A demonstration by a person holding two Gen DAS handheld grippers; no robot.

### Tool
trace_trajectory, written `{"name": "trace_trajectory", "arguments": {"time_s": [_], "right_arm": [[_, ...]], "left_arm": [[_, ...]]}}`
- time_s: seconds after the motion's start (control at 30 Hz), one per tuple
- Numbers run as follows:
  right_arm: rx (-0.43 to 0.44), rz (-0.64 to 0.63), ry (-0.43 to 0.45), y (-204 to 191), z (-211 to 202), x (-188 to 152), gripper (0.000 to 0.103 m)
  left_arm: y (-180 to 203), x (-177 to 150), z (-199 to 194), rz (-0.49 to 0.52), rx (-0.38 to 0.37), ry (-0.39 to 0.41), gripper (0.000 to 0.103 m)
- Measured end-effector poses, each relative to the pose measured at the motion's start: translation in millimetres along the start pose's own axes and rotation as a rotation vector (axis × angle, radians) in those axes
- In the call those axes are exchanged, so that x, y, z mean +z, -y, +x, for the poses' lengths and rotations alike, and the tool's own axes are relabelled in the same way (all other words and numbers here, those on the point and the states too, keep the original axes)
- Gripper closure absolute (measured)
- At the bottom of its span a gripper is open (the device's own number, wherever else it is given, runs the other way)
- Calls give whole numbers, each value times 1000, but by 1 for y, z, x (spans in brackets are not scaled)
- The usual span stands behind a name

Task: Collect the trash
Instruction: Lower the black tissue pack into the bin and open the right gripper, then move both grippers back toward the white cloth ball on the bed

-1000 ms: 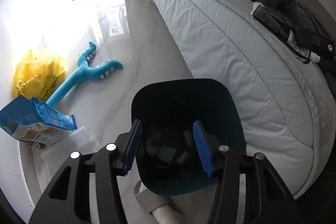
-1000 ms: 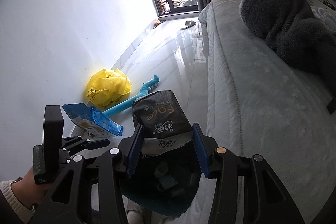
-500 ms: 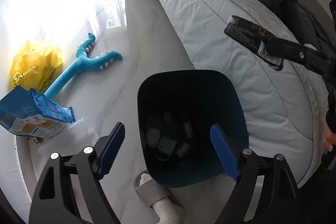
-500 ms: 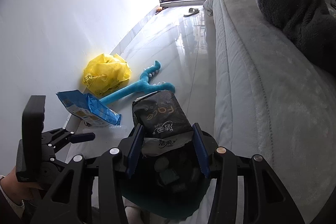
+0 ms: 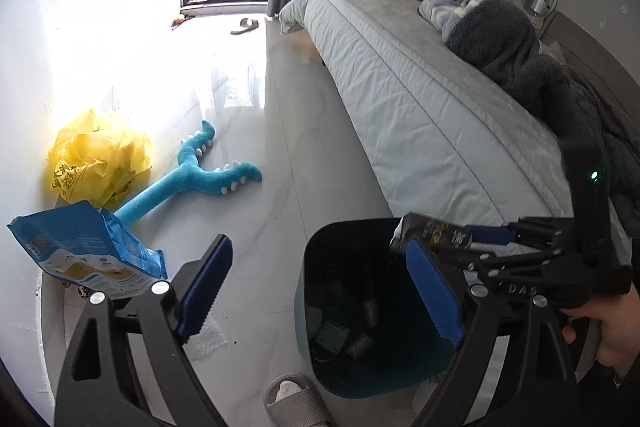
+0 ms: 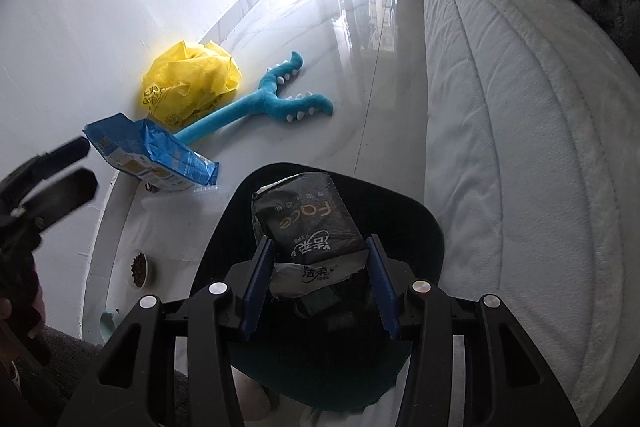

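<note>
**Q:** Grippers, panel by panel: how do they stand?

**A:** My right gripper point(image 6: 320, 283) is clamped on the black tissue pack point(image 6: 306, 223), blue pads pressing its two sides, and holds it directly above the dark bin point(image 6: 424, 223). My left gripper point(image 5: 320, 291) hangs with its jaws spread wide and nothing between them, over the bin's near-left rim. In the left view the pack point(image 5: 432, 233) pokes in over the bin's point(image 5: 320, 267) right edge.

**Q:** Risk from this position?

**A:** As I judge it, the pack is long and lies tilted; if I let go while its far end overhangs the rim, it may catch there or tip out onto the floor point(image 5: 288, 147). The bed point(image 6: 520, 107) sits just beside the bin, so a sideways nudge of my right gripper could also shove the bin (it looks light).

**Q:** What remains, and what is unclear?

**A:** The blue bag point(image 6: 152, 159), the yellow plastic bag point(image 6: 192, 83) and a clear wrapper point(image 5: 206, 341) lie by the wall, near a teal plush toy point(image 6: 280, 103). Bin contents are dark lumps I cannot identify; its base is cut off behind my fingers.
</note>
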State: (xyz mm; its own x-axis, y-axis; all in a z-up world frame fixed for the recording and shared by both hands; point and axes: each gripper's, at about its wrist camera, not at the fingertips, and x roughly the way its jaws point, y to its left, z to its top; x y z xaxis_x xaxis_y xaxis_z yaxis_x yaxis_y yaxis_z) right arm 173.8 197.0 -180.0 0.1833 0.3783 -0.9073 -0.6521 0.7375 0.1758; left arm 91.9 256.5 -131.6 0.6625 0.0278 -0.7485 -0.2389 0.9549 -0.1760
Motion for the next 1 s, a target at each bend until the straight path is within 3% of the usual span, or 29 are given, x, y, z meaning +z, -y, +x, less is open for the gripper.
{"name": "trace_trajectory", "arguments": {"time_s": [0.17,0.23,0.3,0.53,0.77,1.0], "right_arm": [[-11,-6,-64,-4,17,-5,53],[-17,0,-77,-4,19,-6,43],[-16,11,-75,-1,14,-7,36],[10,17,-30,4,-6,-2,33],[27,7,81,15,-45,0,32],[-10,-25,221,36,-91,-3,28]], "left_arm": [[3,11,-17,2,3,94,11],[4,15,-23,-8,-6,120,10],[7,19,-28,-10,-16,148,10],[24,26,-45,45,-2,243,9],[47,36,-59,63,-20,310,9],[79,45,-61,93,-73,326,8]]}}
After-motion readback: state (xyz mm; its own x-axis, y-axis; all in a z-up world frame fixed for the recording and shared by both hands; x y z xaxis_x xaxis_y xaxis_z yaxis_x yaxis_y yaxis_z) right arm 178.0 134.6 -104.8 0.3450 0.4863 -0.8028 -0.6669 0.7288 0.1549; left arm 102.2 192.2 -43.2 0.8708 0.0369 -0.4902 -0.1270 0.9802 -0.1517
